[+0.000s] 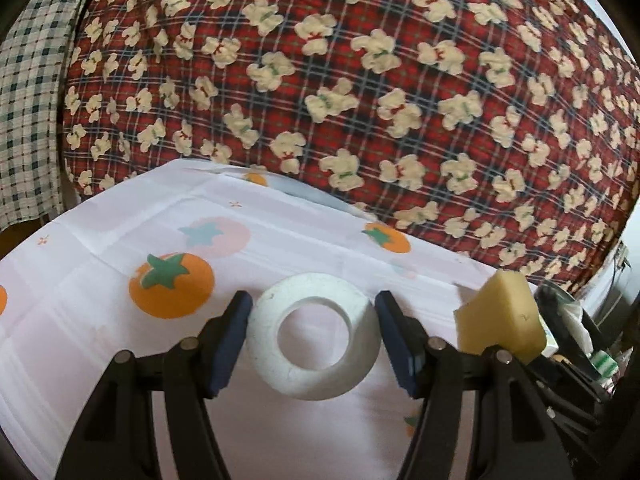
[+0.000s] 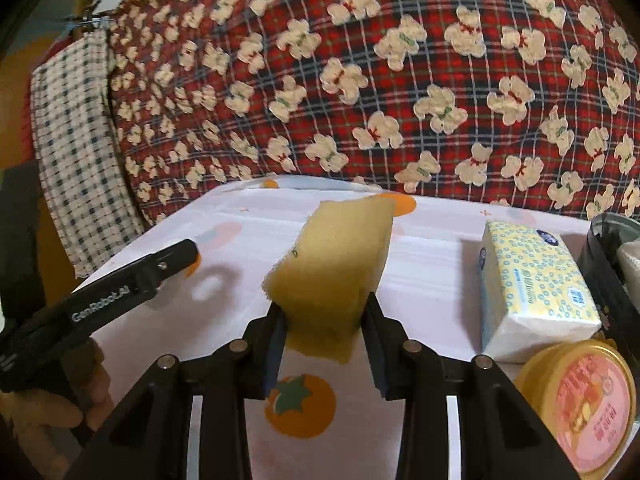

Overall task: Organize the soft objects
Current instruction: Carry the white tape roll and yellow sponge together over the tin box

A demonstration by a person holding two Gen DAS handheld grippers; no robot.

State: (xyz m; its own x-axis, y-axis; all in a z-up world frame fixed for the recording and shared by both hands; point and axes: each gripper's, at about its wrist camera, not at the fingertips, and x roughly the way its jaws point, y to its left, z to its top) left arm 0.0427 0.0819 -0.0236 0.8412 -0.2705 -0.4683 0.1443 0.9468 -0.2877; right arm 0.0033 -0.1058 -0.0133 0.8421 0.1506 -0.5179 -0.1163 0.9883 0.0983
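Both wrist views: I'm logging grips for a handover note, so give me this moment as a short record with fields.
left gripper: shut on white foam ring
right gripper: shut on yellow sponge, held above the cloth
surface: tablecloth with orange fruit print
right side of table: tissue pack, round yellow tub nearer the camera
backdrop: red plaid blanket with bear print

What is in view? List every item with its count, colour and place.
foam ring: one, white, held between the left gripper's pads above the tablecloth
sponge: one, yellow, clamped in the right gripper
tissue pack: one, pale yellow and white, right side of tablecloth
round tub: one, yellow with pink lid, near right corner
tablecloth: one, pale pink with orange fruit
bear blanket: one, red plaid, behind
checked cloth: one, white and dark, left
left gripper: black
right gripper: black
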